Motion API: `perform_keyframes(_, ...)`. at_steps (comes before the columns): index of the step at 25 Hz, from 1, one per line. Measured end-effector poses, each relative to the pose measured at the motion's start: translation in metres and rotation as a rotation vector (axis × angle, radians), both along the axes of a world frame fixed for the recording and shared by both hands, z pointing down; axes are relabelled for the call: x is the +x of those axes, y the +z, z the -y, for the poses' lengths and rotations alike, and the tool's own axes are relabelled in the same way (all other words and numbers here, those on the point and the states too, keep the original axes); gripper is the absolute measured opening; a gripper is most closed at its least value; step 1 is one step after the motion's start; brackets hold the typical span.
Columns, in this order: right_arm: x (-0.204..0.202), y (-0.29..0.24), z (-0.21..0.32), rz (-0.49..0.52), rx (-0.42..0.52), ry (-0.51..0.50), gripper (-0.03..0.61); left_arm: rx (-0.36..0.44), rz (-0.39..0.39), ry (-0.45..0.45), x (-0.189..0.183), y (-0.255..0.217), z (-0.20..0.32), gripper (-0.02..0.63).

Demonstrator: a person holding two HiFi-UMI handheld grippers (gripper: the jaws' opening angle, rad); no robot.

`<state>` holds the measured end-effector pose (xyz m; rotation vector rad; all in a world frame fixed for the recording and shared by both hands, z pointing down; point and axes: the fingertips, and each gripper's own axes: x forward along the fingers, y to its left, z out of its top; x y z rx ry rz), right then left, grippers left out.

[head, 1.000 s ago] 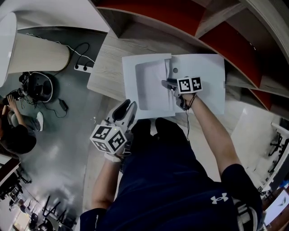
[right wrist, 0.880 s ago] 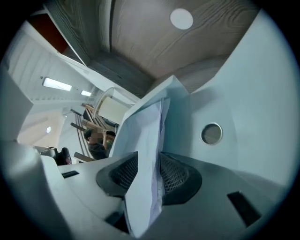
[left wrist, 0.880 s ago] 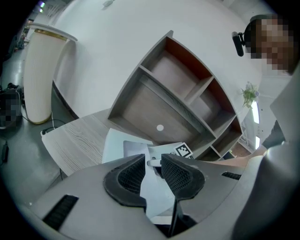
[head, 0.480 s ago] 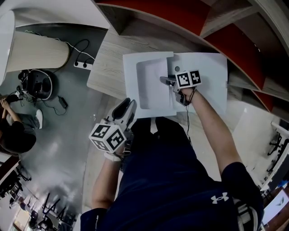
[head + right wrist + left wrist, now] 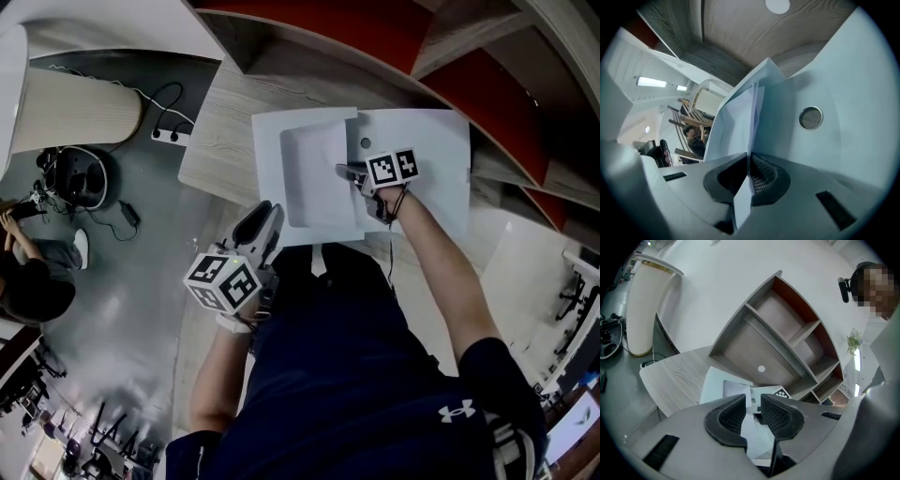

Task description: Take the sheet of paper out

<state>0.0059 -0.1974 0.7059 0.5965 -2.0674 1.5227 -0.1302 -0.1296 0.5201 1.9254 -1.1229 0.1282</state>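
The right gripper point(image 5: 750, 173), jaws just closed, is pinching the sheet of paper point(image 5: 740, 112) at the folder point(image 5: 422, 159). The left gripper point(image 5: 752, 411) is holding nothing, its jaws apart but just narrowing.

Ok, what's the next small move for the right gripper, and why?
Probably draw the right gripper back gently, sliding the sheet out of the folder. Its jaws have just closed and now pinch the sheet's edge, and the sheet is not yet out.

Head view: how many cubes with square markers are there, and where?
2. One cube sits on the left gripper, by the table's near edge. The other cube sits on the right gripper, over the folder. None seems hidden.
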Motion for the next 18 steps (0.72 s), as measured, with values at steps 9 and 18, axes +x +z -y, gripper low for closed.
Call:
perform_keyframes(9,0.04,-0.003,0.001,-0.032,0.006,0.078,0.014,-0.006,0.0,0.019,0.011,0.0,0.0,0.101)
perform_keyframes(18,0.078,-0.014,0.0,-0.062,0.046,0.154,0.014,-0.003,0.005,0.055,0.023,-0.001,-0.007,0.098)
